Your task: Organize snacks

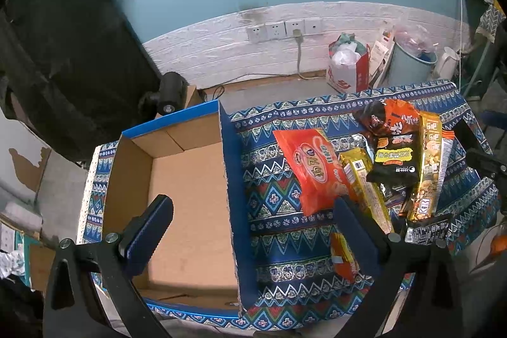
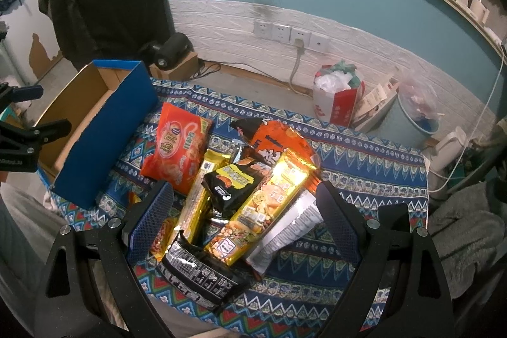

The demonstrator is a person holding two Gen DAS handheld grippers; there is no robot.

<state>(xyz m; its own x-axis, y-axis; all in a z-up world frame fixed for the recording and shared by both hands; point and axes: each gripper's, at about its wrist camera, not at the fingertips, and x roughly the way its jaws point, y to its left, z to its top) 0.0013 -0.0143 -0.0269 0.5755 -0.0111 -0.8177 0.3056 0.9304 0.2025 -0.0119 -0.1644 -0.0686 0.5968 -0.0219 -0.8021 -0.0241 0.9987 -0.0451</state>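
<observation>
An empty cardboard box with blue outer walls stands on the patterned cloth, left of a pile of snack packets. It also shows in the right wrist view. The pile holds an orange bag, a gold packet, a black and yellow packet and others. My left gripper is open and empty, straddling the box's right wall. My right gripper is open and empty, above the pile.
The cloth-covered table ends close to the right of the pile. Beyond it on the floor stand a red and white bag, a pale blue bin and a white kettle. A black lamp stands behind the box.
</observation>
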